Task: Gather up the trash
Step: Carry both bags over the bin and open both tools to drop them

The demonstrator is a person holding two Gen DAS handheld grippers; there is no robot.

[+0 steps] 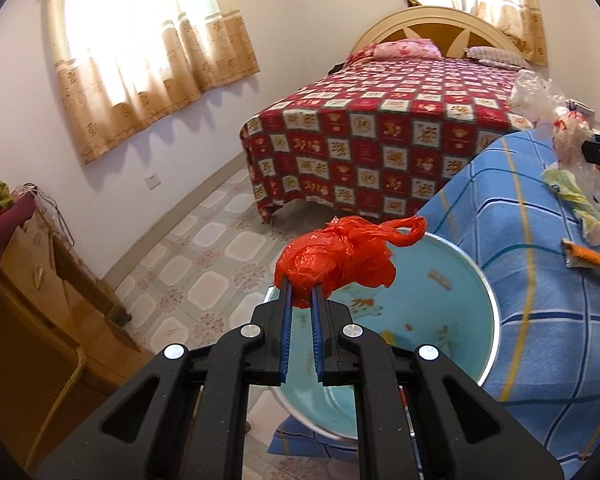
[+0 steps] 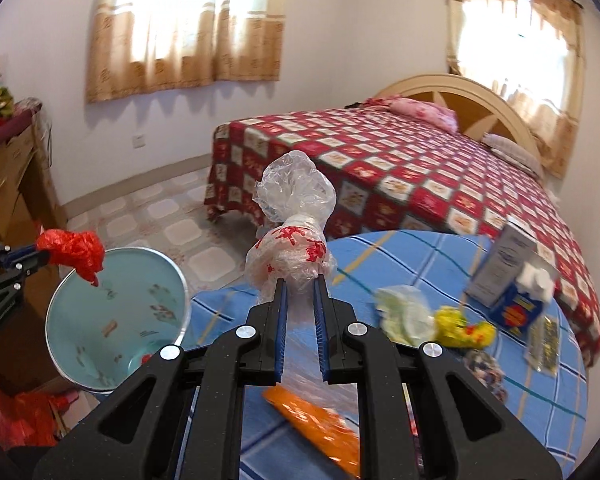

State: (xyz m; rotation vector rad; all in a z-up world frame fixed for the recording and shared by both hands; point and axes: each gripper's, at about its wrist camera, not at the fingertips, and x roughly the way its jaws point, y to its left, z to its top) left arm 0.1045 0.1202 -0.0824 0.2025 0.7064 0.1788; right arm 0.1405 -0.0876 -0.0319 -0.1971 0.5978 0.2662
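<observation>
My left gripper (image 1: 301,289) is shut on a crumpled red plastic bag (image 1: 340,258) and holds it over the open light-blue trash bin (image 1: 440,300); the bag (image 2: 74,252) and bin (image 2: 100,320) also show at the left of the right wrist view. My right gripper (image 2: 300,283) is shut on a clear plastic bag with red print (image 2: 292,224), held above the round table with the blue plaid cloth (image 2: 420,264). More trash lies on the table: an orange wrapper (image 2: 316,424), a pale green wrapper (image 2: 404,312), a yellow wrapper (image 2: 464,328).
A blue and white carton (image 2: 508,276) and a small packet (image 2: 544,340) stand on the table's right side. A bed with a red patterned cover (image 2: 420,176) lies behind. A wooden cabinet (image 1: 32,280) stands at left. A red bag (image 2: 16,412) lies on the floor.
</observation>
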